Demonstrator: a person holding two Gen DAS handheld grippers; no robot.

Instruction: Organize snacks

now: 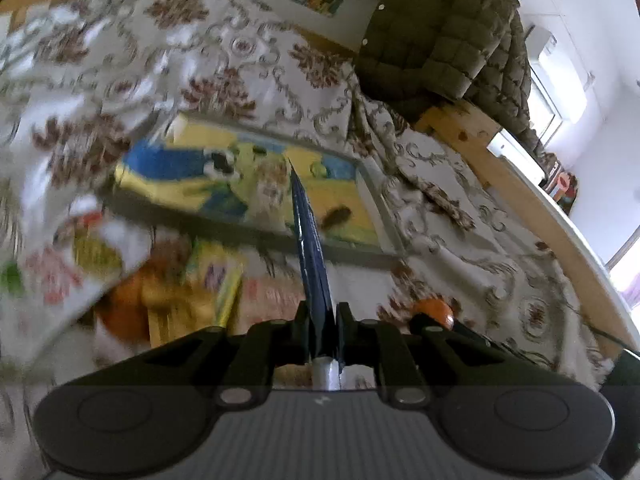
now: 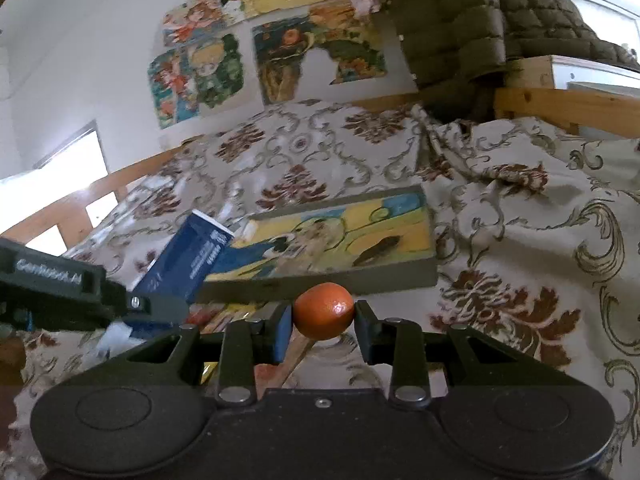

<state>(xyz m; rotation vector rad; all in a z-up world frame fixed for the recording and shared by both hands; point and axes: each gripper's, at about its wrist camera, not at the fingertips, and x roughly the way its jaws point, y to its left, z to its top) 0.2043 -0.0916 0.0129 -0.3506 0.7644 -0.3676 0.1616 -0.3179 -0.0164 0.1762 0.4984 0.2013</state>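
Observation:
My left gripper (image 1: 322, 332) is shut on a dark blue snack packet (image 1: 308, 248), seen edge-on and held above the bed; the same packet (image 2: 188, 258) shows flat in the right wrist view, with the left gripper's body (image 2: 80, 296) at the left. My right gripper (image 2: 323, 320) is shut on a small orange (image 2: 323, 311); this orange (image 1: 434, 310) also shows in the left wrist view. Below the left gripper lie blurred snack packs (image 1: 216, 280) and another orange fruit (image 1: 128, 312).
A flat picture box (image 2: 332, 240) with a yellow and blue cartoon lid lies on the floral bedspread (image 2: 520, 240); it also shows in the left wrist view (image 1: 248, 184). A wooden bed frame (image 1: 520, 184), an olive quilted jacket (image 1: 440, 32) and wall posters (image 2: 260, 48) are behind.

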